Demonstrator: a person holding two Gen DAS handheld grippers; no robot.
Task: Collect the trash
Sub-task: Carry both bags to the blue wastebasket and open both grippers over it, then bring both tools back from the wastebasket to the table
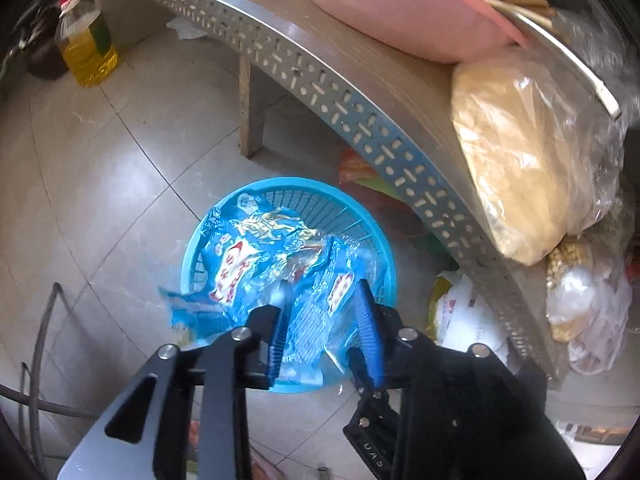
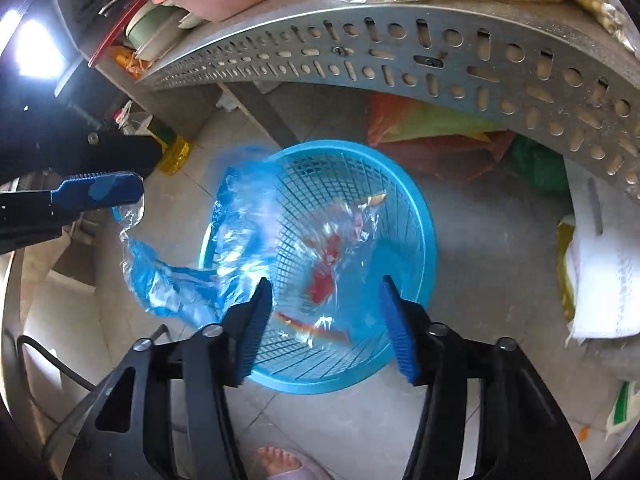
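Two hand-held grippers over a blue basket on the floor, wrappers dropping in.

The basket (image 2: 416,216), round blue mesh plastic, stands on pale floor tiles (image 1: 120,168) just beside a metal shelf with a slotted edge (image 1: 344,108). In the left view a blue wrapper (image 1: 248,248) lies across the basket, and the left hand-held gripper (image 1: 324,300) hangs above it, jaws narrowly apart with the wrapper's plastic between them; whether the pads press on it I cannot tell. In the right view the right hand-held gripper (image 2: 326,292) stands wide, gripping nothing; a clear wrapper with red print (image 2: 332,256), blurred, is inside the basket below it. The shelf carries a pink basin (image 1: 392,8) and a bag of beige stuff (image 1: 520,160). An oil bottle (image 1: 88,48) stands far left on the floor; more bags lie under the shelf.
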